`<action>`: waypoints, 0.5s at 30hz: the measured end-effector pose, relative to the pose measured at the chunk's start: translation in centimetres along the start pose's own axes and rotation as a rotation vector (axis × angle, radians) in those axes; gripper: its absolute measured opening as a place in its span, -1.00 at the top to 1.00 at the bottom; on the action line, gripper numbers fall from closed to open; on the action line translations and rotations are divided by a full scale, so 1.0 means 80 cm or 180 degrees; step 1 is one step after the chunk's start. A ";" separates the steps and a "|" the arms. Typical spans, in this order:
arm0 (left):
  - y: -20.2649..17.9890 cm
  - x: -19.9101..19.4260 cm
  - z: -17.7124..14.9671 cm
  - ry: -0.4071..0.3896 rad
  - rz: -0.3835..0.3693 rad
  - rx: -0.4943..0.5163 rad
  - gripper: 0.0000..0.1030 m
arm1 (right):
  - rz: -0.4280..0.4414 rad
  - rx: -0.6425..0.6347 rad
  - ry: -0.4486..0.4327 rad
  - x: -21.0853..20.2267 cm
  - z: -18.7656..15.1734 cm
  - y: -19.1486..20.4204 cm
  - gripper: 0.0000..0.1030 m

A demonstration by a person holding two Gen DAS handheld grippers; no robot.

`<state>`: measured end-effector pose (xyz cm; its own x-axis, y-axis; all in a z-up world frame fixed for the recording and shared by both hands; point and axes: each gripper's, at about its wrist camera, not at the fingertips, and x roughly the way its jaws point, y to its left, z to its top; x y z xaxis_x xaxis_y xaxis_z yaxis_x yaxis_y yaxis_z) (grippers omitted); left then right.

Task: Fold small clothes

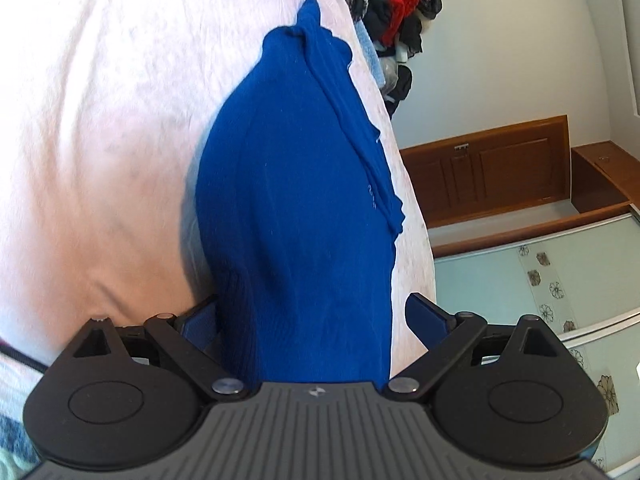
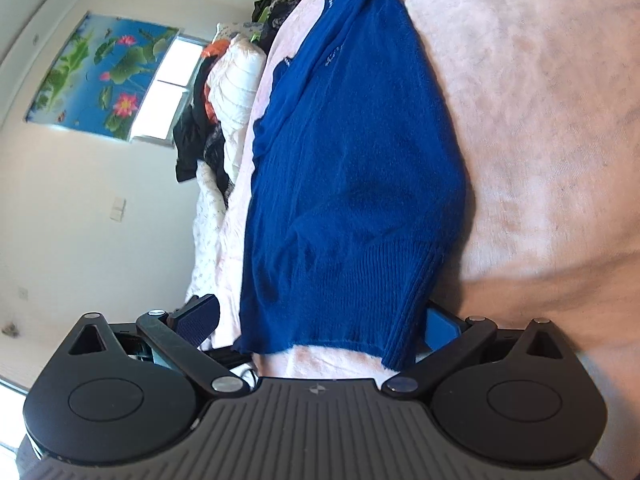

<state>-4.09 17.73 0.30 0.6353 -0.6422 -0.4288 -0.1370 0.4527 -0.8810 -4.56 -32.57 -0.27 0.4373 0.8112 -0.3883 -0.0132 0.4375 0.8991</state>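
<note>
A blue knit garment [image 1: 296, 200] lies spread on a pale pink bedspread [image 1: 100, 140]. My left gripper [image 1: 312, 320] is open, and one end of the garment runs between its wide-apart fingers [image 1: 428, 316] without being pinched. In the right wrist view the same blue garment [image 2: 352, 160] shows its ribbed hem nearest the camera. My right gripper [image 2: 320, 324] is open too, with that hem lying between its fingers [image 2: 198, 318]. Part of the right-hand pad is hidden behind the hem's corner. Both views are rolled sideways.
A heap of dark, red and light-blue clothes [image 1: 400, 8] sits at the bed's far end. More clothes and a white quilt [image 2: 224, 92] are piled along the bed's far side. A wooden headboard [image 1: 488, 168], a flower-patterned sliding door [image 1: 540, 280] and a lotus poster [image 2: 100, 76] surround the bed.
</note>
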 end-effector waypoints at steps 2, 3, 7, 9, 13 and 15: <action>-0.004 0.004 0.003 -0.0099 0.0065 0.0077 -0.88 | 0.0021 0.0042 -0.0043 0.001 0.005 -0.001 -0.96; -0.006 0.005 0.002 -0.0190 0.0082 0.0131 -0.88 | -0.0006 0.0037 -0.0058 0.003 0.008 -0.001 -0.96; -0.007 0.008 0.008 -0.0290 0.0260 0.0236 -0.88 | -0.0051 0.0052 -0.0025 0.014 0.012 0.000 -0.98; -0.018 0.014 0.004 -0.0121 0.0324 0.0437 -0.85 | -0.0142 -0.0062 0.0006 0.018 0.007 0.004 -0.92; -0.030 0.038 -0.016 0.0485 0.0463 0.0758 0.27 | -0.0322 -0.0163 -0.0103 0.012 0.000 0.001 -0.54; -0.030 0.039 -0.025 0.0523 0.0447 0.0861 0.27 | -0.0331 -0.0110 -0.0132 0.010 0.000 -0.005 -0.52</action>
<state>-3.31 13.41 0.67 0.4906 -0.6432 -0.5879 0.0059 0.6772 -0.7358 -4.19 -32.14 -0.94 0.4747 0.7443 -0.4698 0.0036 0.5321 0.8466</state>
